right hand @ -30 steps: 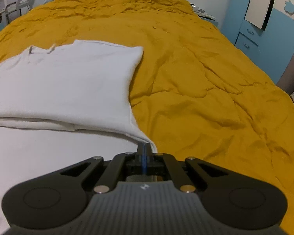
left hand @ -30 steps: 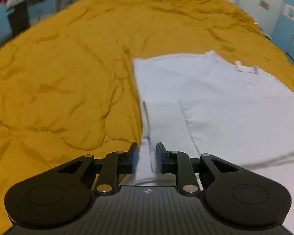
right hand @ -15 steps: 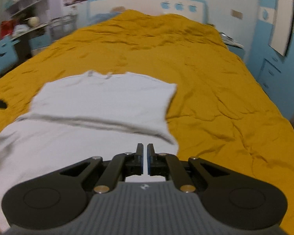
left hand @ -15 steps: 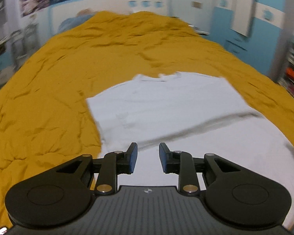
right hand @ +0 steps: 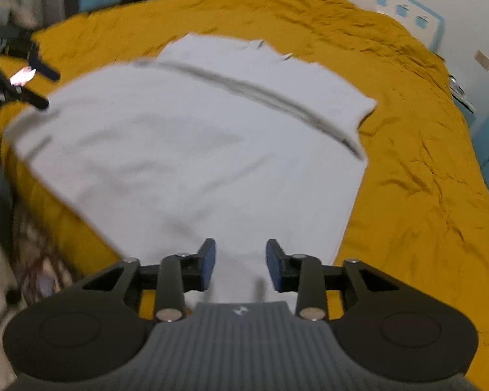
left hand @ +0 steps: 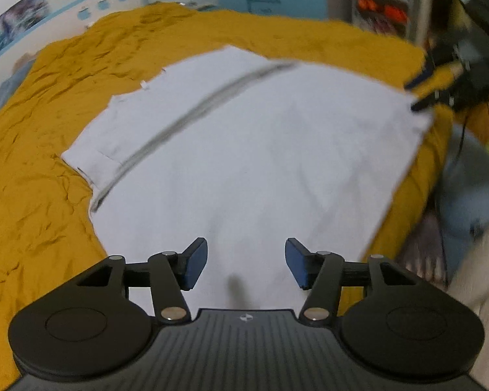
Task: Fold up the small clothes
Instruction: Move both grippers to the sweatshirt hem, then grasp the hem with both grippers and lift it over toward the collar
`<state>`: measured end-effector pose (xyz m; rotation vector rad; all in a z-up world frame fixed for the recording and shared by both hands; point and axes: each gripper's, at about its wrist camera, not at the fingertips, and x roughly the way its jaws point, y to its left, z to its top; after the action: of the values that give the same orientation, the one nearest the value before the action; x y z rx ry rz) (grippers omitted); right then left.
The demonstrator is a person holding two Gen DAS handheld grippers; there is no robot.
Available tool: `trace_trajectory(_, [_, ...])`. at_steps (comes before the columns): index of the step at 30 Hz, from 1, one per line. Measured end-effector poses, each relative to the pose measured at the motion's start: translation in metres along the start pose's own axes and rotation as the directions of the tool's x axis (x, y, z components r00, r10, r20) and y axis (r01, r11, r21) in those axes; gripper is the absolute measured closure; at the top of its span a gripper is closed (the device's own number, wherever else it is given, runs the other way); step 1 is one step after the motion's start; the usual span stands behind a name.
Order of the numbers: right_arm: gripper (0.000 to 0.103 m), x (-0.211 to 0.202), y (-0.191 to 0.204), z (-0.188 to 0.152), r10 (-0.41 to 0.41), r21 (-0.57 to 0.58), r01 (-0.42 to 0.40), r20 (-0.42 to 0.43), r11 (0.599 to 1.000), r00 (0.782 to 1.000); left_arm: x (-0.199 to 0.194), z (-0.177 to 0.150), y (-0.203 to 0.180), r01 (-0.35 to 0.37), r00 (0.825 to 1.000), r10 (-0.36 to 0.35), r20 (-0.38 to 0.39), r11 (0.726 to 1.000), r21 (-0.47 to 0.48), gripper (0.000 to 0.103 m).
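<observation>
**Both grippers off the shirt**

My left gripper has just been opening; its jaws stand wide apart with nothing pinched. My right gripper has just been opening too, jaws apart and empty. The white shirt lies folded on the yellow bedspread, spreading ahead of and beneath both sets of jaws.

Both hand-held grippers, left and right, just parted, empty.
</observation>
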<state>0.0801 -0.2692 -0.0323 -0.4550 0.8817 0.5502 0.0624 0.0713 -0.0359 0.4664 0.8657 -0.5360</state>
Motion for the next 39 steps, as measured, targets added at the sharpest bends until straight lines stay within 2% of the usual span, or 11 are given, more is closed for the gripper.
trace_trajectory(3, [0.051, -0.005, 0.011, -0.014, 0.016, -0.068, -0.016, 0.007, 0.998, 1.0, 0.0, -0.018, -0.016, -0.03, 0.999, 0.032, -0.032, 0.998, 0.058, 0.032])
trace_trajectory(8, [0.045, 0.0, 0.021, -0.03, -0.012, -0.16, 0.009, -0.021, 0.987, 1.0, 0.007, -0.046, -0.043, -0.106, 0.987, 0.13, -0.095, 0.969, 0.222, 0.031])
trace_trajectory(13, [0.045, 0.014, 0.023, -0.042, -0.049, -0.226, 0.035, -0.057, 0.974, 0.997, 0.024, -0.066, -0.052, -0.219, 0.954, 0.275, -0.119, 0.912, 0.346, 0.028])
trace_trajectory(18, [0.045, 0.022, 0.033, -0.055, -0.102, -0.311, 0.076, -0.067, 0.947, 0.993, 0.036, -0.07, -0.058, -0.264, 0.94, 0.323, -0.106, 0.89, 0.373, 0.024])
trace_trajectory(22, [0.047, 0.031, 0.041, -0.062, -0.146, -0.387, 0.113, -0.057, 0.915, 0.988, 0.044, -0.066, -0.054, -0.275, 0.937, 0.331, -0.111, 0.896, 0.349, 0.025])
trace_trajectory(25, [0.063, 0.032, 0.043, -0.064, -0.184, -0.422, 0.15, -0.041, 0.894, 0.982, 0.039, -0.066, -0.056, -0.285, 0.937, 0.335, -0.099, 0.897, 0.338, 0.044])
trace_trajectory(29, [0.095, 0.022, 0.041, -0.066, -0.225, -0.436, 0.198, -0.01, 0.878, 0.974, 0.025, -0.066, -0.057, -0.307, 0.936, 0.345, -0.076, 0.9, 0.309, 0.072])
trace_trajectory(30, [0.1, 0.018, 0.039, -0.066, -0.222, -0.425, 0.2, -0.003, 0.883, 0.975, 0.021, -0.065, -0.056, -0.302, 0.939, 0.336, -0.074, 0.909, 0.288, 0.09])
trace_trajectory(31, [0.103, 0.015, 0.037, -0.065, -0.216, -0.415, 0.198, 0.003, 0.888, 0.976, 0.016, -0.063, -0.055, -0.321, 0.935, 0.35, -0.063, 0.907, 0.273, 0.099])
trace_trajectory(36, [0.103, -0.006, 0.035, -0.057, -0.231, -0.386, 0.24, 0.07, 0.891, 0.97, -0.008, -0.045, -0.043, -0.365, 0.929, 0.37, 0.008, 0.913, 0.181, 0.099])
trace_trajectory(39, [0.103, -0.02, 0.027, -0.045, -0.258, -0.343, 0.288, 0.132, 0.894, 0.957, -0.019, -0.03, -0.034, -0.407, 0.914, 0.402, 0.061, 0.902, 0.143, 0.099])
